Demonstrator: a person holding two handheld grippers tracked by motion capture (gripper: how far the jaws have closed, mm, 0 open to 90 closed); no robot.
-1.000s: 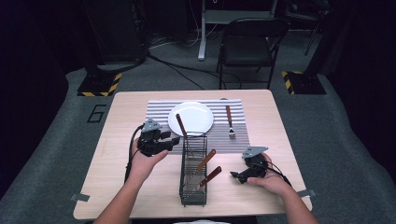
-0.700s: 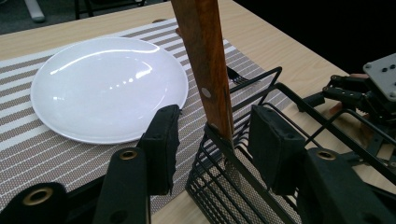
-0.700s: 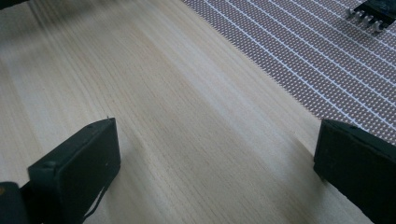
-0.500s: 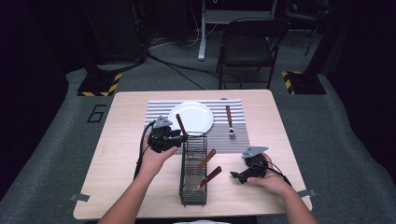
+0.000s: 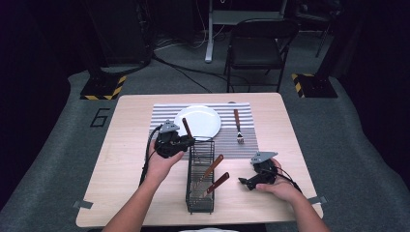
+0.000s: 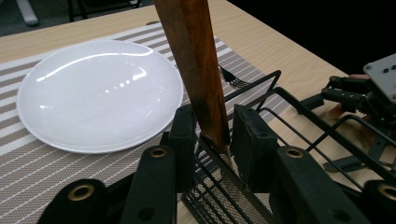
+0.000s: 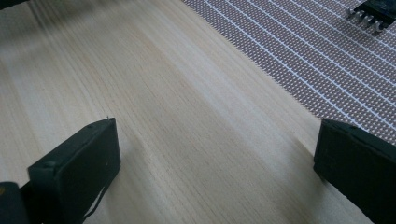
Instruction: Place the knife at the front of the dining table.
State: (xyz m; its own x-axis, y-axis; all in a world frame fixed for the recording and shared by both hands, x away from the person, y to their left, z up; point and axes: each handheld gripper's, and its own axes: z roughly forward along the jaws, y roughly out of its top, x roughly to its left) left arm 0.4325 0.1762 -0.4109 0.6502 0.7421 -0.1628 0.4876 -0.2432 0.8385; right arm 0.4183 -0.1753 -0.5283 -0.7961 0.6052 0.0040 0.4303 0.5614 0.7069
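Nearest the person, the wire basket (image 5: 200,179) stands on the tabletop (image 5: 121,159) with two wooden-handled utensils (image 5: 212,176) leaning inside it, so two pieces look left to unload. The right tongs (image 5: 244,182) rest on the wood beside the basket, spread apart and empty. At the basket's far end the left tongs (image 5: 190,141) are clamped on a third wooden handle (image 6: 198,65), which stands upright just above the rim. Beyond, on the striped placemat (image 5: 227,137), the white plate (image 5: 200,121) sits bare and a fork (image 5: 237,126) already lies beside it.
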